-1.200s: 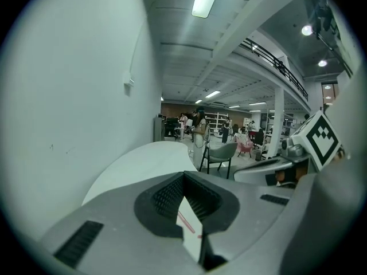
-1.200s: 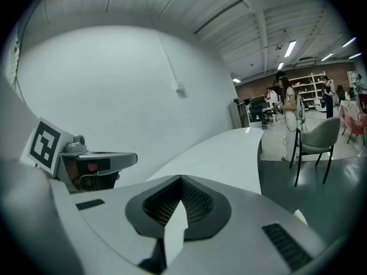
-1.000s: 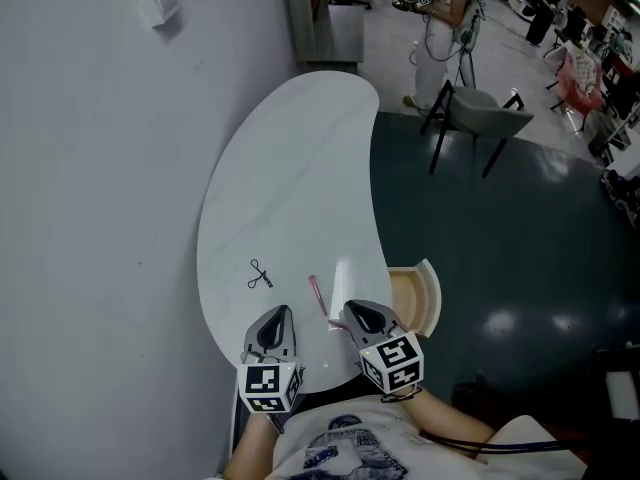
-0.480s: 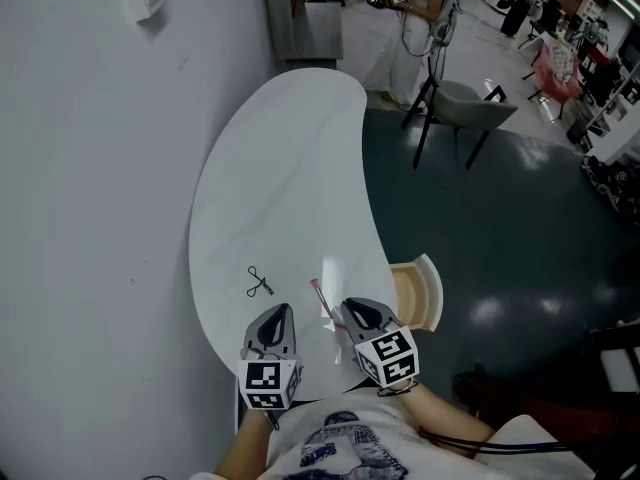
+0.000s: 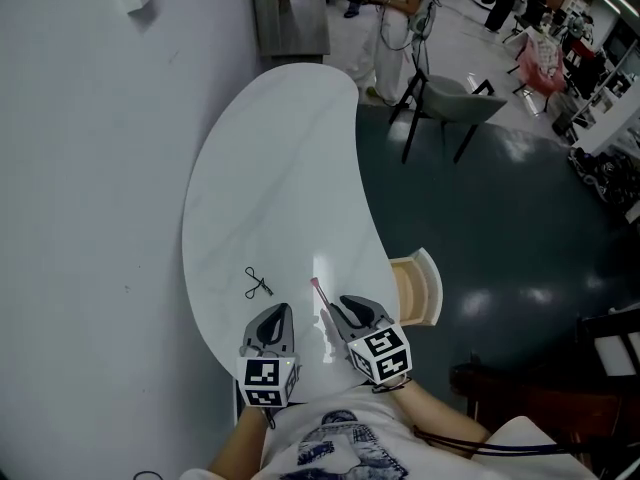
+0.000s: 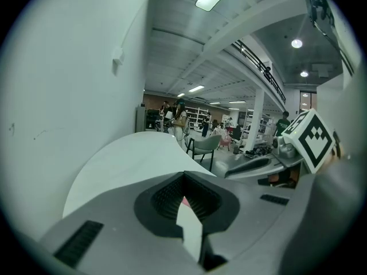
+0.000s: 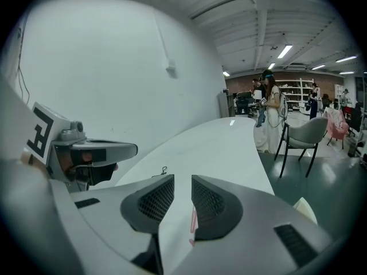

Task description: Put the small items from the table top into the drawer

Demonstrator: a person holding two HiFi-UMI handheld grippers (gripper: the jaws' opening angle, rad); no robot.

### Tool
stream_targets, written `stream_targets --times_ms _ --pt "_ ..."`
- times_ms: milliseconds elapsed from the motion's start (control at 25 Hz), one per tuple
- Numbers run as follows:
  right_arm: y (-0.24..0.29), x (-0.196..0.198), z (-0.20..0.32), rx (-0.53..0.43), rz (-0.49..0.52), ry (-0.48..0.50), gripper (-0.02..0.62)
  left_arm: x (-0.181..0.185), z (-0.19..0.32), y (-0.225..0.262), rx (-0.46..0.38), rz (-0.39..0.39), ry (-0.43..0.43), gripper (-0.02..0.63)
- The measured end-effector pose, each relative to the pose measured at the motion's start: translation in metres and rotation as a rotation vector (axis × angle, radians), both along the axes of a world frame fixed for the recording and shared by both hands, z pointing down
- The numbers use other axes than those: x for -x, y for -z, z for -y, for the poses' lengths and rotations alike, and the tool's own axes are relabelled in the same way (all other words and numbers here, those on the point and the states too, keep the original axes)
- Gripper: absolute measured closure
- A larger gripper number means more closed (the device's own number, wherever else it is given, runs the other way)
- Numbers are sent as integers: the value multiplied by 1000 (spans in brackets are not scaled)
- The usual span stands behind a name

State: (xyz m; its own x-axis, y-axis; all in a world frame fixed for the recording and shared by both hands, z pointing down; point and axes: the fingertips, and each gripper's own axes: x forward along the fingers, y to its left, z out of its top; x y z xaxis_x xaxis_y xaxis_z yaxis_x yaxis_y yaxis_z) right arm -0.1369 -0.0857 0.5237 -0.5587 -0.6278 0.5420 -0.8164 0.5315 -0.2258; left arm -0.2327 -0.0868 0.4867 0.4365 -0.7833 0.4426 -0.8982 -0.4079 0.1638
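The white counter (image 5: 270,158) runs along a bare wall (image 5: 80,188) on its left. A dark floor lies to its right. Beyond the far end stand a grey chair (image 5: 455,96) and a person (image 5: 395,13), both well clear of the work. Nothing lies between the tongs and the small items.

A pink stick (image 5: 319,292) lies on the counter's near part, and a black clip (image 5: 257,282) lies near it, to its left. The drawer (image 5: 422,286) stands pulled out at the counter's right edge, just right of the right tongs (image 5: 338,310).

The right tongs are spread. Their view shows the stick's near end in the gap, close by the right jaw, with neither pad pressing on it. The left tongs (image 5: 276,313) have their tips pressed together and hold nothing. They hover over the counter's near edge, short of the clip.

A second ago the right tongs were pressed shut and a little further from the stick; the jaws have just been opening and now sit at its near end. Both tongs have come lower. The stick and clip lie as before.
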Motion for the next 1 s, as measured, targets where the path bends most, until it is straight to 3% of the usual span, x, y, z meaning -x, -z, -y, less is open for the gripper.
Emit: stream_targets --times_ms 200,440,1000 --pt "-17 9 0 54 -1 23 477 3 8 -3 1 2 -13 586" --pt "-50 12 6 90 -95 41 477 7 15 -14 27 7 -22 586" --pt "-103 21 26 187 -178 54 477 13 37 -32 71 2 -5 586"
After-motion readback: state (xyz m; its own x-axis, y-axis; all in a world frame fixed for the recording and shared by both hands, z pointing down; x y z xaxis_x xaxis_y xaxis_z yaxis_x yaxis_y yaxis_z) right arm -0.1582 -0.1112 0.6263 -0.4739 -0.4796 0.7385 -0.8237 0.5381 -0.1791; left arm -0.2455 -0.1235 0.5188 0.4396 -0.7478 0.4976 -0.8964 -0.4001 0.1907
